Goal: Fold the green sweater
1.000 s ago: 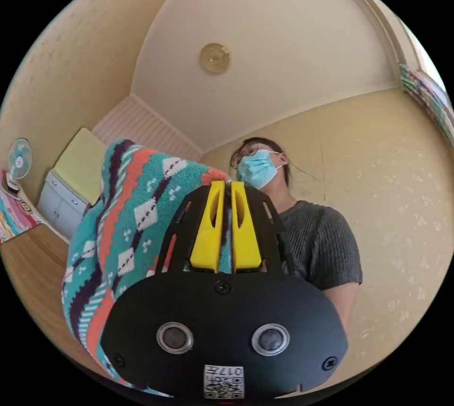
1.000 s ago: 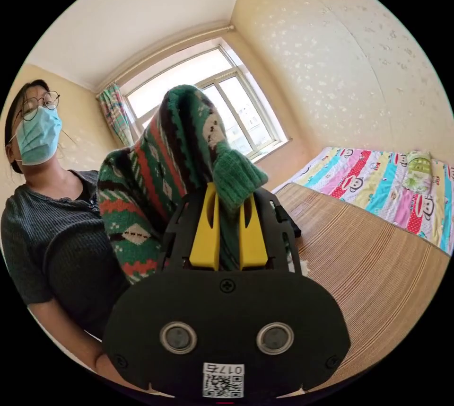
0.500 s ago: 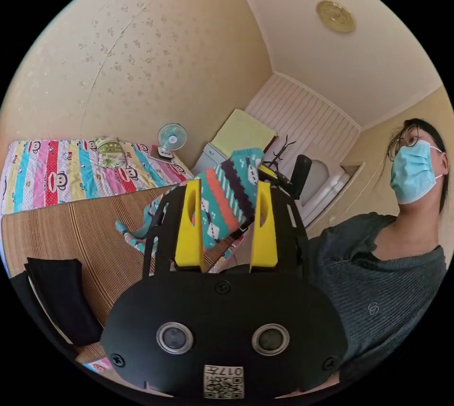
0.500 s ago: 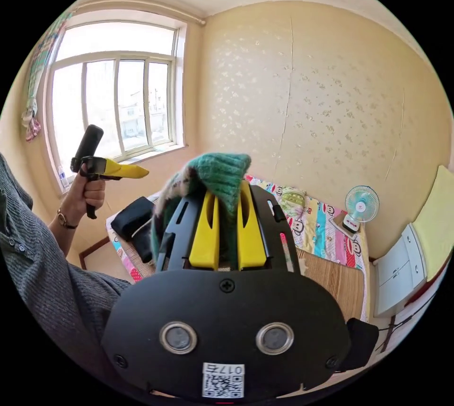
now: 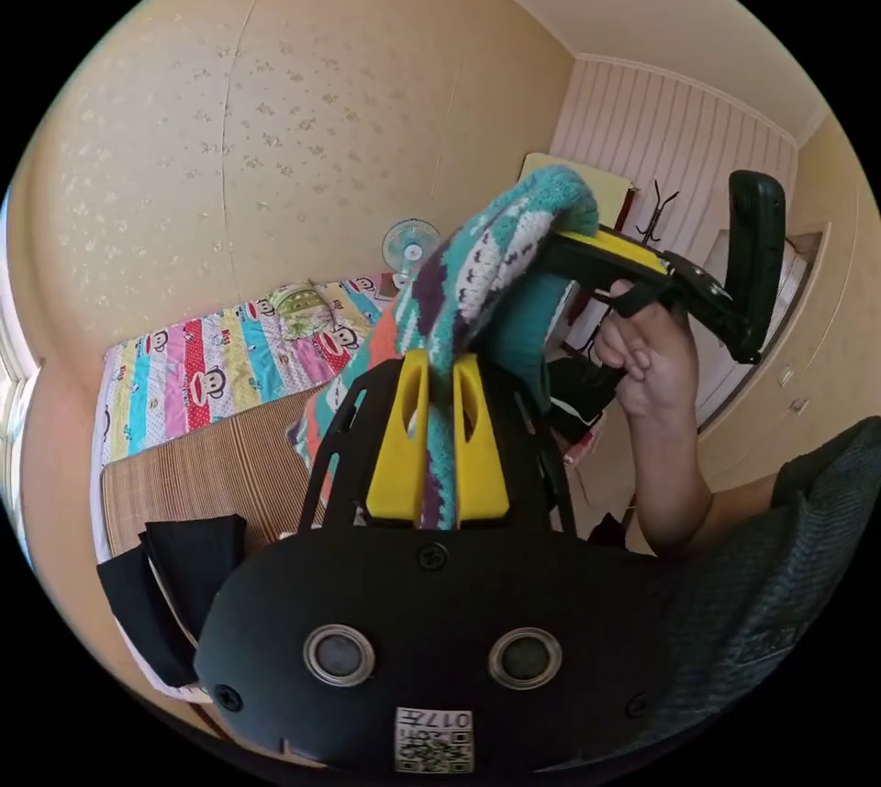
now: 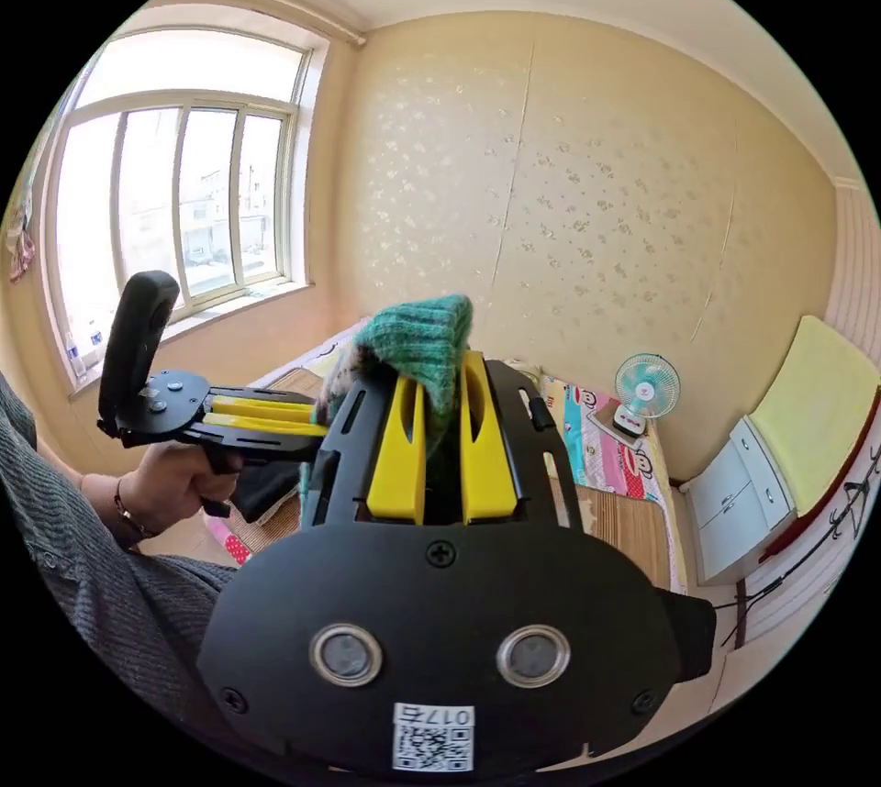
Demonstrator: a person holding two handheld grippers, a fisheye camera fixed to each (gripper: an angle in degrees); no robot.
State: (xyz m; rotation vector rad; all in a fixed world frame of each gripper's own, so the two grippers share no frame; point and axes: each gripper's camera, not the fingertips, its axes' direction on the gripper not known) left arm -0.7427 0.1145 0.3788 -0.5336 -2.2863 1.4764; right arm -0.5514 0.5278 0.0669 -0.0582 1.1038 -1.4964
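Yellow fingers of the left gripper (image 5: 431, 448) are pressed together on a band of the green sweater (image 5: 477, 273), whose patterned knit rises from them and drapes over the right gripper (image 5: 606, 250), held in a hand (image 5: 647, 356) to the right. In the right gripper view, the right gripper (image 6: 439, 448) has its fingers narrow on the sweater's ribbed green cuff, which bunches above the tips, while the left gripper (image 6: 266, 429) reaches in from the left, gripped by the person's other hand (image 6: 170, 489). Far behind lie a woven mat (image 5: 202, 471), a striped cartoon bedsheet (image 5: 211, 360), a small fan (image 6: 647, 388) and a white cabinet (image 6: 734, 503).
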